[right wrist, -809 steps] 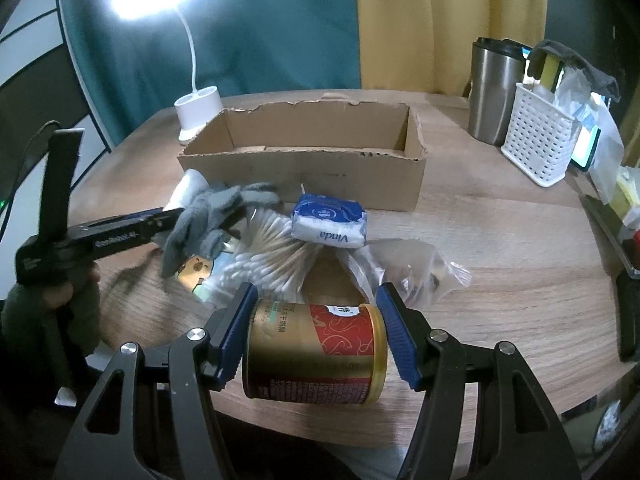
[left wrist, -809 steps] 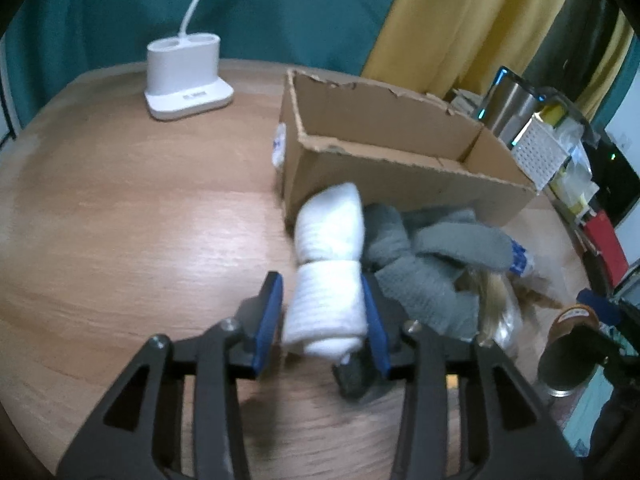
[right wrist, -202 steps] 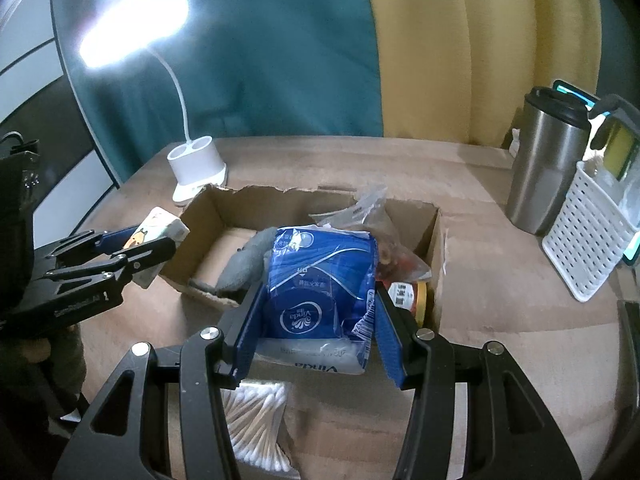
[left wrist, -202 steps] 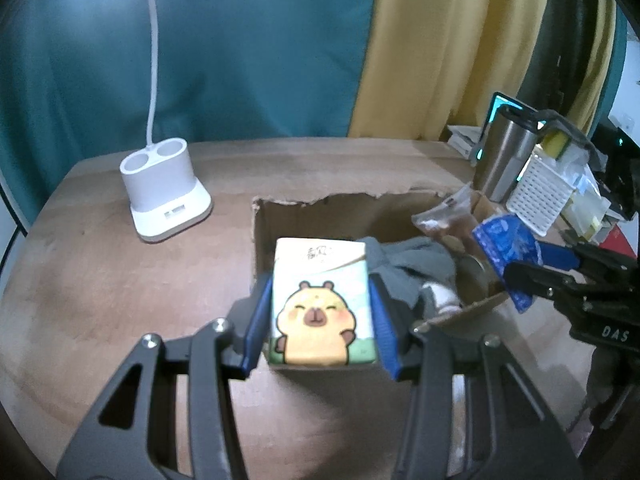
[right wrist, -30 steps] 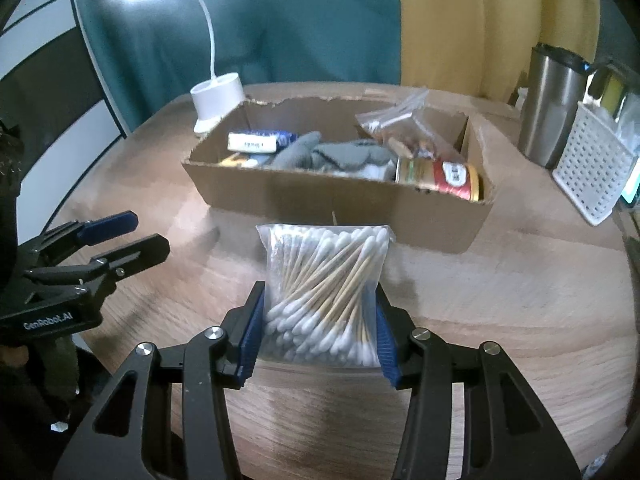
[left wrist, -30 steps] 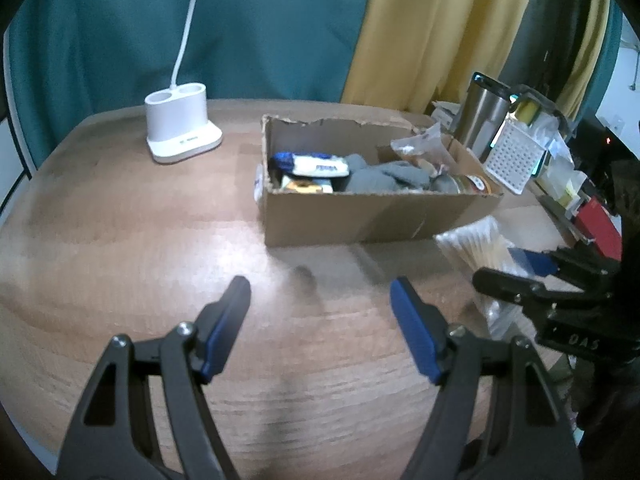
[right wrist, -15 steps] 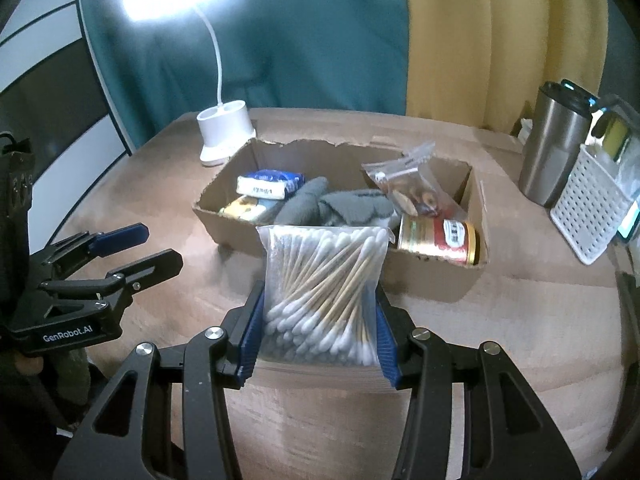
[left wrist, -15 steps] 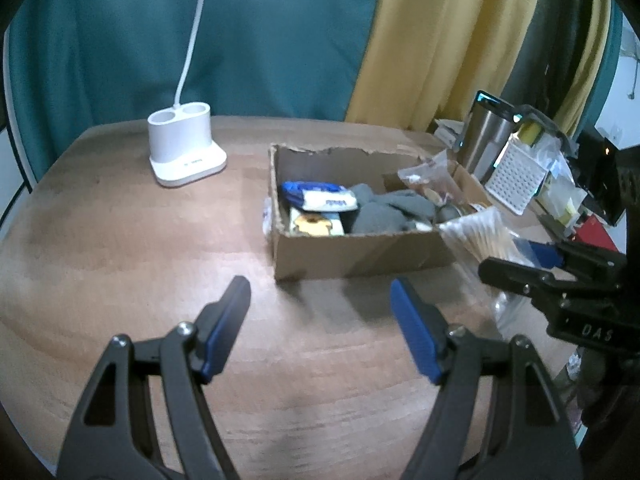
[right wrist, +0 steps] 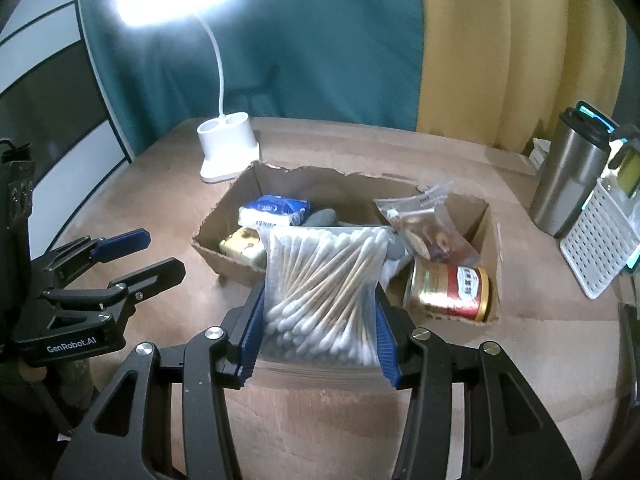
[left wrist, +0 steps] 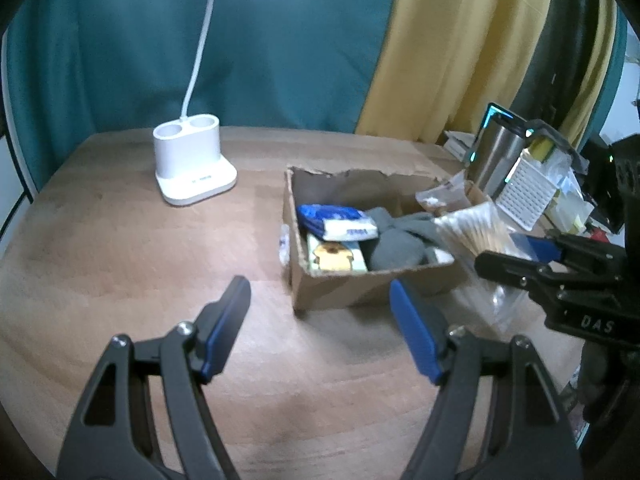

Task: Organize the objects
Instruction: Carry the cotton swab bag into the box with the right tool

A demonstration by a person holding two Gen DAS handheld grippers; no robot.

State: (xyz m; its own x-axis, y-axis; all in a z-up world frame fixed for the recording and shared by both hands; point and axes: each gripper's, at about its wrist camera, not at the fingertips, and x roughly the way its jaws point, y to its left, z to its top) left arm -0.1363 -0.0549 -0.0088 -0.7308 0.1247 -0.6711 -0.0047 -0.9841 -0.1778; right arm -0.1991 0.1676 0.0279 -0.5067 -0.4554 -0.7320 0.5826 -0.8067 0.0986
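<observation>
My right gripper (right wrist: pixel 319 304) is shut on a clear bag of cotton swabs (right wrist: pixel 326 280) and holds it above the near wall of the open cardboard box (right wrist: pixel 490 224). The bag also shows in the left wrist view (left wrist: pixel 476 230). The box holds a blue tissue pack (right wrist: pixel 276 210), a yellow cartoon tissue pack (right wrist: pixel 240 244), grey gloves (left wrist: pixel 396 240), a snack bag (right wrist: pixel 428 224) and a red-gold can (right wrist: pixel 450 292). My left gripper (left wrist: pixel 320 312) is open and empty, low over the table left of the box (left wrist: pixel 360 292).
A white desk lamp base (left wrist: pixel 192 172) stands at the back left of the wooden table (left wrist: pixel 120 240). A steel tumbler (right wrist: pixel 568 180) and a white perforated basket (right wrist: pixel 600 244) stand to the right of the box. Curtains hang behind the table.
My right gripper has lifted the cotton swab bag off the table and carried it forward over the box's near wall. My left gripper has stayed open and risen a little.
</observation>
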